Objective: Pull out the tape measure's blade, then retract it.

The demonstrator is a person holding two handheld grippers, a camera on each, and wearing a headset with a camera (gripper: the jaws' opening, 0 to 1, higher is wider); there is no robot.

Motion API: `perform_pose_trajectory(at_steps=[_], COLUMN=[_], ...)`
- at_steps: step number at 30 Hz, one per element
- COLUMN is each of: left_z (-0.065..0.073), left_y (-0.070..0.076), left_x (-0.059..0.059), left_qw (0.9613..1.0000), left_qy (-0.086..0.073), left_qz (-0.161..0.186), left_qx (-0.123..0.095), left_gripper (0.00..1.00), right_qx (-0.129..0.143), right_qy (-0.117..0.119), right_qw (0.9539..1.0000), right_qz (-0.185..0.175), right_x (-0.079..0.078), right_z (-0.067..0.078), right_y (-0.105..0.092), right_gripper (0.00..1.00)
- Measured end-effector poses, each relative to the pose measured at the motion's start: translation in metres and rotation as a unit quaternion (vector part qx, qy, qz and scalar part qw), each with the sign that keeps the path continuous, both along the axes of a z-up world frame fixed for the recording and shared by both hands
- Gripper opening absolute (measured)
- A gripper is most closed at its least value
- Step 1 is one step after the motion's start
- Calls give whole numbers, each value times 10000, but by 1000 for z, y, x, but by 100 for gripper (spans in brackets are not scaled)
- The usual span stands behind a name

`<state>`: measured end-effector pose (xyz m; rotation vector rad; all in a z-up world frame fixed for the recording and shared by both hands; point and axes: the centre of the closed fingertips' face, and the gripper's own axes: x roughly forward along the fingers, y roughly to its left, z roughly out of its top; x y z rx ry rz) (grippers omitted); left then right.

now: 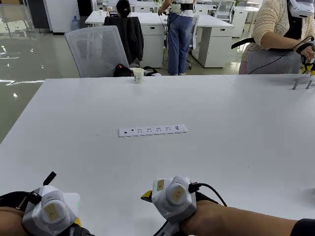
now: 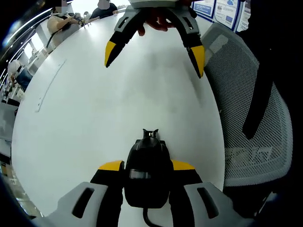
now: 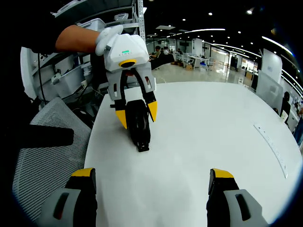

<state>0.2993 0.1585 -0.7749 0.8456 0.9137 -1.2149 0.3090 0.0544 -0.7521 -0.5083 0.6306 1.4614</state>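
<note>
Two hand-held grippers face each other low over the white desk [image 3: 213,123]. The left hand-held gripper [image 3: 137,115], upper left in the right gripper view, is clamped on the black tape [image 3: 138,130]. The case seems to rest on edge on the desk, its mouth towards the other tool. In the left gripper view the tape sits bottom centre between the yellow tips. Its hook [image 2: 150,134] lies right at the case mouth, so no blade looks drawn yet. The right hand-held gripper [image 2: 154,57], at the top of that view, has its jaws wide apart and holds nothing. It is well apart from the hook, with bare desk between.

I judge this to be the start of the pull: the case is secured and the blade untouched. The next move calls for the right tool to come in along the hook's line, close on the tab, then draw straight away while the left steadies the case. The tab is small and low, so a slip is the likely risk.
</note>
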Motion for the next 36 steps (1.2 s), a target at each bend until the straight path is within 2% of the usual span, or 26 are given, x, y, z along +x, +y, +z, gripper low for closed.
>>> perform_pose_trajectory(at_steps=[3,6,10,15,18,22,24,26,30,34,35,36], left_z=[-1,0,-1,-2,-2,-2,-2,-2,-2,-2,-2,-2], left_y=[0,0,1,1,1,1,1,1,1,0,0,0], left_x=[1,2,2,2,2,2,2,2,2,2,2,2], left_qw=[9998,9994,9997,9998,9998,9998,9998,9997,9995,9994,9994,9994], left_qy=[4,-24,-96,-93,-76,-77,-87,-107,-135,-139,-139,-138], left_qz=[202,319,236,187,184,180,196,232,274,271,274,273], left_qx=[-65,-99,-28,28,14,18,0,-37,-116,-139,-151,-159], left_gripper=[32,32,31,31,31,31,31,31,32,32,32,32], right_qx=[11,48,37,-28,-185,-216,-138,31,210,273,277,264], right_qy=[116,134,79,16,70,73,39,-99,-74,-50,-76,-116], right_qw=[9998,9997,9999,10000,9997,9995,9996,9997,9997,9995,9994,9993], right_qz=[-157,-214,-100,92,147,216,243,218,123,154,172,232], right_x=[5,7,6,2,-1,-4,-3,1,4,1,0,-2], right_z=[-8,-9,-12,-20,-29,-33,-33,-30,-27,-29,-31,-32], right_y=[3,11,23,35,36,39,43,50,62,71,73,73], right_gripper=[99,99,99,99,99,99,99,99,99,99,99,91])
